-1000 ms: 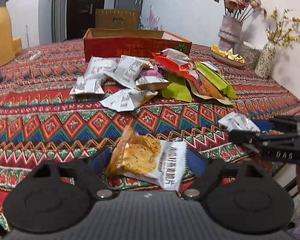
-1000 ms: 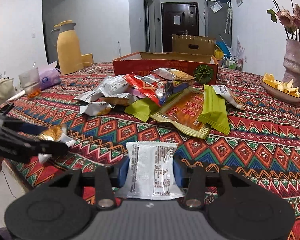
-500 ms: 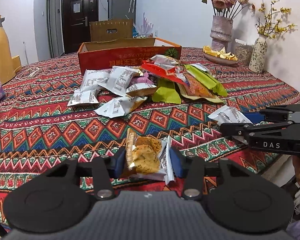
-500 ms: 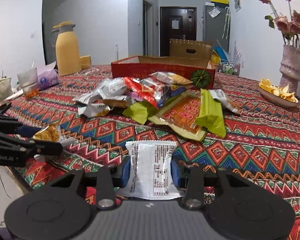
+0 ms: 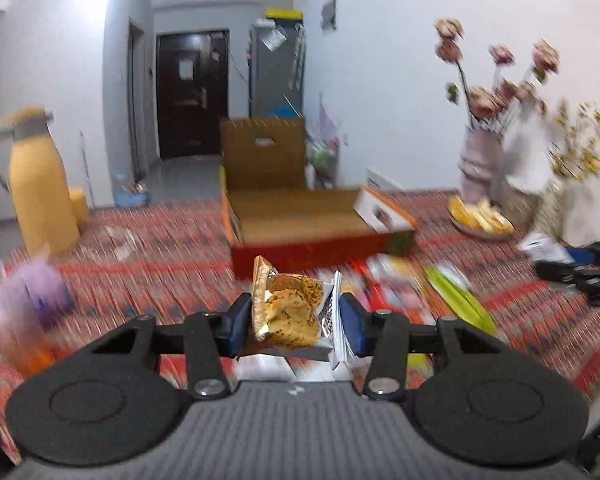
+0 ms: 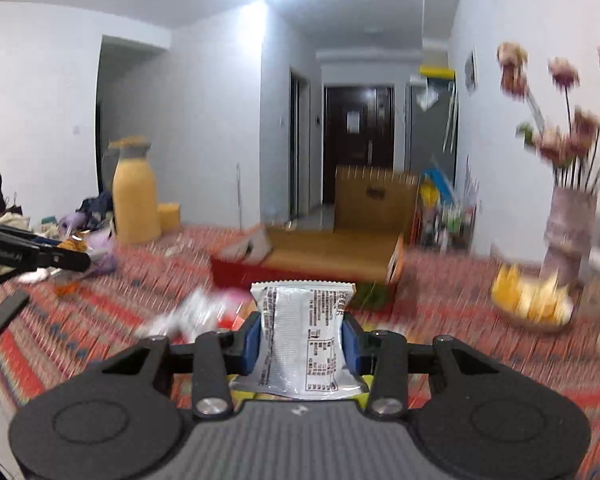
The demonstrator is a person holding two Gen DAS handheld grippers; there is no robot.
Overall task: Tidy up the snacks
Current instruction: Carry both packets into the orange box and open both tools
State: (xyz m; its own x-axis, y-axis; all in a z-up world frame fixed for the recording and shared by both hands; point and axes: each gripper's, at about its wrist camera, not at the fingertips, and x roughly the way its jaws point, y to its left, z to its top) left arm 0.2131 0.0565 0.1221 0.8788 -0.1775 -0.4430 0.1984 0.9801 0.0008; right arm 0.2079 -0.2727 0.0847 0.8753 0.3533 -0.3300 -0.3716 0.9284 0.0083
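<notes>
Through the left wrist view, your left gripper (image 5: pixel 296 322) is pinching one cracker packet (image 5: pixel 290 312) by its sides, its jaws having just closed on it. You hold it clear of the surface (image 5: pixel 160 248), probably so it can travel over the heap. The open red box (image 5: pixel 312 224) sits ahead, the likely place for it; I count one box, apparently empty as far as its floor shows. One green packet (image 5: pixel 458 294) shows on the cloth beside blurred others, too smeared to count. At the right edge your right gripper (image 5: pixel 572 268) carries something white. Two vases stand at the far right, one yellow jug (image 5: pixel 36 180) at the left.

Through the right wrist view, your right gripper (image 6: pixel 298 338) is clamped on one silver packet (image 6: pixel 300 340), its jaws having just drawn in on it, printed back toward the camera, lifted off the cloth. The box lies straight ahead beyond it. One dish of yellow pieces (image 6: pixel 530 302) sits near the flower vase (image 6: pixel 566 228).
</notes>
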